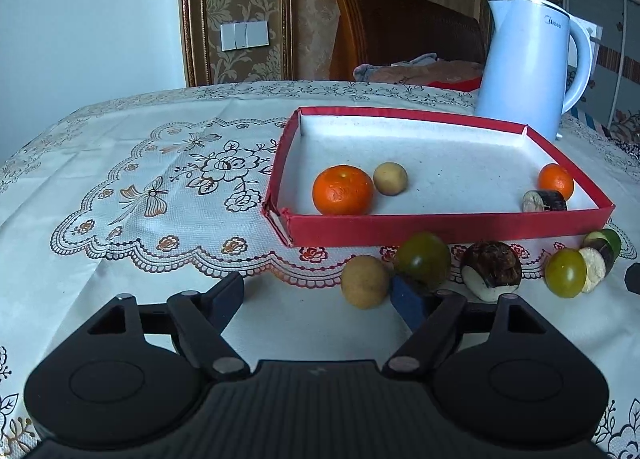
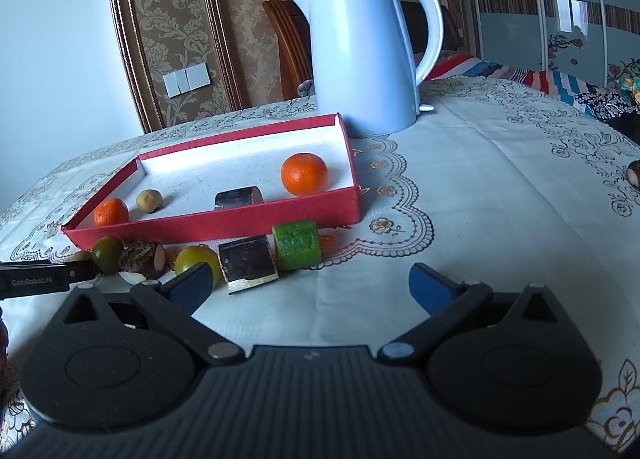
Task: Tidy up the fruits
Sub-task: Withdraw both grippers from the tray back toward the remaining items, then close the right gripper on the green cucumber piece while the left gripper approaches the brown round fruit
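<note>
both wrist views sit low over the table, sharing the red tray (image 1: 440, 227) (image 2: 216, 229) and kettle (image 1: 524, 63) (image 2: 360, 59).

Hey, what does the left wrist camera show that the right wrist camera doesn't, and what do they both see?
Only the left wrist view shows the open left tongs from behind, with a round tan fruit just ahead of one fingertip.

Only the right wrist view shows the open right tongs from behind, a bright green cut cylinder in full, and a small dark round item far right on the cloth.

Both show the shallow red cardboard tray holding two oranges, a small tan fruit and a dark cut piece, plus the white electric kettle behind it.
</note>
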`<state>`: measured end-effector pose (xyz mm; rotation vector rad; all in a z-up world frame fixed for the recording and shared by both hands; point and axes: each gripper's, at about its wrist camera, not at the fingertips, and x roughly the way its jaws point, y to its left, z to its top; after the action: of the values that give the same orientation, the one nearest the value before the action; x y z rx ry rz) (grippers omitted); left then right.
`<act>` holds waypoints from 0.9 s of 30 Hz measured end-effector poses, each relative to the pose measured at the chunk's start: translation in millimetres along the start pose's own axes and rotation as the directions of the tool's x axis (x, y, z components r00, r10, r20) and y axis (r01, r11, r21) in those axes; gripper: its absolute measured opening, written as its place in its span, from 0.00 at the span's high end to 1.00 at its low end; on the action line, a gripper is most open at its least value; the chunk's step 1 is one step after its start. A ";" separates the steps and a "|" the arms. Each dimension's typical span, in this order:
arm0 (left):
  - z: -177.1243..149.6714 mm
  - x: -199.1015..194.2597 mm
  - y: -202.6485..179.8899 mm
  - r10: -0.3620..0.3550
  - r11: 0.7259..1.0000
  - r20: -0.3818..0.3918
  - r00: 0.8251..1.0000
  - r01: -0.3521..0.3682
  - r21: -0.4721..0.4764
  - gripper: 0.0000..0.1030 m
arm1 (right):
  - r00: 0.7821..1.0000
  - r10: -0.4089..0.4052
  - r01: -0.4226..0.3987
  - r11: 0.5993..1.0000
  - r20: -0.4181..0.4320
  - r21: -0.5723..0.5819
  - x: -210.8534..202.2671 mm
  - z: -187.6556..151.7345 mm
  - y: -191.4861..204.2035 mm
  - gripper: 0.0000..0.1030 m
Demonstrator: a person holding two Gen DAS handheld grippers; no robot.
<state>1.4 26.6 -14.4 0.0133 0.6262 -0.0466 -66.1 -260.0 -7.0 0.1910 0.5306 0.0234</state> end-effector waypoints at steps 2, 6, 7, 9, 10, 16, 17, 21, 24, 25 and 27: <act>0.0 0.9 -0.5 0.003 1.000 -0.005 1.000 -0.003 0.001 0.22 | 1.000 0.001 -0.001 1.000 -0.004 0.004 0.5 0.2 -0.8 0.00; 0.3 0.0 -2.6 0.004 1.000 0.002 1.000 -0.004 0.013 0.26 | 1.000 0.000 0.000 1.000 -0.004 0.000 1.0 0.5 -0.2 0.00; 0.1 -0.7 -3.5 0.003 1.000 0.006 1.000 -0.003 0.018 0.32 | 1.000 -0.001 0.001 1.000 -0.007 0.000 1.5 0.7 -0.3 0.00; 0.3 -1.5 -4.2 0.010 1.000 0.012 1.000 -0.011 0.021 0.42 | 1.000 -0.002 0.002 1.000 -0.010 0.001 1.7 0.5 -0.3 0.00; 0.8 0.0 -3.5 0.011 1.000 0.006 1.000 -0.011 0.018 0.43 | 1.000 -0.003 0.003 1.000 -0.010 0.001 1.7 0.5 -0.3 0.00; 0.8 3.8 -3.3 0.013 1.000 -0.012 1.000 -0.013 0.020 0.43 | 1.000 0.004 -0.004 1.000 -0.011 0.015 1.2 0.9 -3.0 0.00; 0.7 3.8 -3.0 0.011 1.000 -0.012 1.000 -0.011 0.018 0.43 | 1.000 0.007 -0.007 1.000 -0.006 0.022 0.4 0.8 -4.4 0.00; 0.9 3.9 -2.5 0.010 1.000 -0.012 1.000 -0.009 0.016 0.43 | 1.000 0.008 -0.008 1.000 -0.006 0.029 -1.5 1.9 -9.2 0.00; 0.9 3.9 -2.6 0.010 1.000 -0.012 1.000 -0.009 0.016 0.43 | 0.998 -0.057 0.057 0.998 -0.004 0.016 -1.7 4.9 -14.8 0.00; 0.9 3.9 -2.6 0.010 1.000 -0.012 1.000 -0.010 0.016 0.43 | 0.997 -0.079 0.079 0.997 -0.004 0.009 -0.7 6.7 -18.0 0.00; 0.9 3.9 -2.5 0.010 1.000 -0.012 1.000 -0.009 0.016 0.43 | 0.993 -0.121 0.121 0.993 -0.004 -0.010 3.0 10.3 -22.7 0.00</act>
<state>4.9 23.9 -15.9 0.0322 0.6378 -0.0423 -59.0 -283.9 -4.0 0.1491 0.5455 -0.0920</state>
